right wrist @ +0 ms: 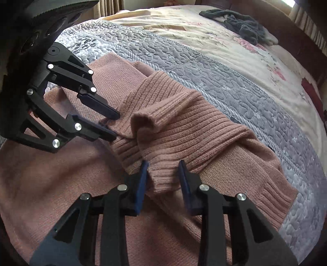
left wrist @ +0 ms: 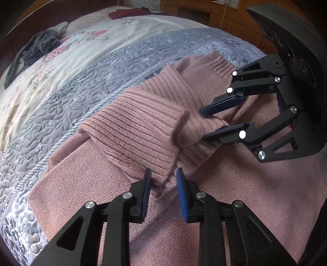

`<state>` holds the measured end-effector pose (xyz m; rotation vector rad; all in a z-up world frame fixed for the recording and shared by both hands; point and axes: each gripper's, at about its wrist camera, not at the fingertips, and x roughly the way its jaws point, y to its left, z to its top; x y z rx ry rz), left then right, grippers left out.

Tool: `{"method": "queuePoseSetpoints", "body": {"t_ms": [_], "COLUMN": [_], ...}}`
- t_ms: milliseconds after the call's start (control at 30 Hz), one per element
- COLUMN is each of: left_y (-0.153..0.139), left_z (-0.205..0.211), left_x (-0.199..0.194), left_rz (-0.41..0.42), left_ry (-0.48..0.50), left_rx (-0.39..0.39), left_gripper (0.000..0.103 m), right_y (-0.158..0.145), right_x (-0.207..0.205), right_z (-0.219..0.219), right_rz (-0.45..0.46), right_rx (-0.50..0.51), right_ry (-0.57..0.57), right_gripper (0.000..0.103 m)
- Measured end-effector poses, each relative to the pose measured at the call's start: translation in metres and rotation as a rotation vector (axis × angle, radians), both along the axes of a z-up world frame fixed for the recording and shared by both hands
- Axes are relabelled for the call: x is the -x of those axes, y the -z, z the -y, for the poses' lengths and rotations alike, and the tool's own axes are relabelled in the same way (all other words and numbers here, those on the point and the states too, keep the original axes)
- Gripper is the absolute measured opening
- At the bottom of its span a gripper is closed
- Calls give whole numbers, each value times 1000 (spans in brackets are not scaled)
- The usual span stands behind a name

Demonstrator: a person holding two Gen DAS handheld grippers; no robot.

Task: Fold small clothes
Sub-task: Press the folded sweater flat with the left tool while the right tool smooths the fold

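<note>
A pink knit sweater [left wrist: 235, 184] lies spread on the bed, with a thick ribbed part [left wrist: 132, 133] raised and folded across it. At the bottom of the left wrist view, my left gripper [left wrist: 163, 174] is shut on one corner of that ribbed part. My right gripper [left wrist: 203, 124] comes in from the right and pinches a bunched fold of it. In the right wrist view the ribbed part [right wrist: 194, 126] runs down between the fingers of my right gripper [right wrist: 163, 165]. My left gripper [right wrist: 116, 125] grips the sweater [right wrist: 51, 174] from the left.
The bed has a grey-blue quilted cover [left wrist: 81, 86] and a floral sheet [left wrist: 71, 51] beyond it. A dark grey garment [left wrist: 34, 51] lies crumpled near the far edge, also visible as a heap [right wrist: 241, 22]. Wooden furniture [left wrist: 204, 12] stands behind the bed.
</note>
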<state>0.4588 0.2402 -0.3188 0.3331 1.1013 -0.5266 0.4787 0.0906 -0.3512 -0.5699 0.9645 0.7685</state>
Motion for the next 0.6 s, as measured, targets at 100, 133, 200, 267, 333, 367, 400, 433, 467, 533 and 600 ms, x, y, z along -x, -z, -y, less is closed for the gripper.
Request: {"method": "queuePoseSetpoints", "body": {"t_ms": [100,133,200,267,333,367,400,433,467,533,600], "left_y": [1,-2,-10,-20,-25,-23,-19,-13,-6,2,2], "left_z": [-3,-2,-1,-3,-9,-13,-18,-22,-25,-30,-32], "left_x": [3,5,13,21,30,33,35,36,37,38,41], "left_rz": [26,38,63,79,95,85,67,50,34,12,18], "left_ry": [-41,-51,-59,-72,-95,-108,-122,-133,-140,-154,-154], "left_rx": [-37,-53,-63,-51,-56,-57,-56,-62,-65,-59,-47], "left_gripper": [12,10,5,1,0,0,0,0,0,0,0], "right_y": [-6,-9,-18,-27,-27,-20,-11,-2,3,2,-3], "right_x": [-1,2,8,14,18,17,16,15,17,17,16], "right_z": [12,14,20,26,29,30,30,28,27,26,27], "right_rz": [-3,-1,10,4,-7,-25,-50,-63,-60,-69,-95], "right_rx": [-24,-29,-44,-71,-68,-60,-50,-37,-35,-50,-75], "right_ry": [28,29,22,20,22,27,33,36,36,37,44], "right_gripper": [5,5,5,5,5,5,4,5,5,6,14]}}
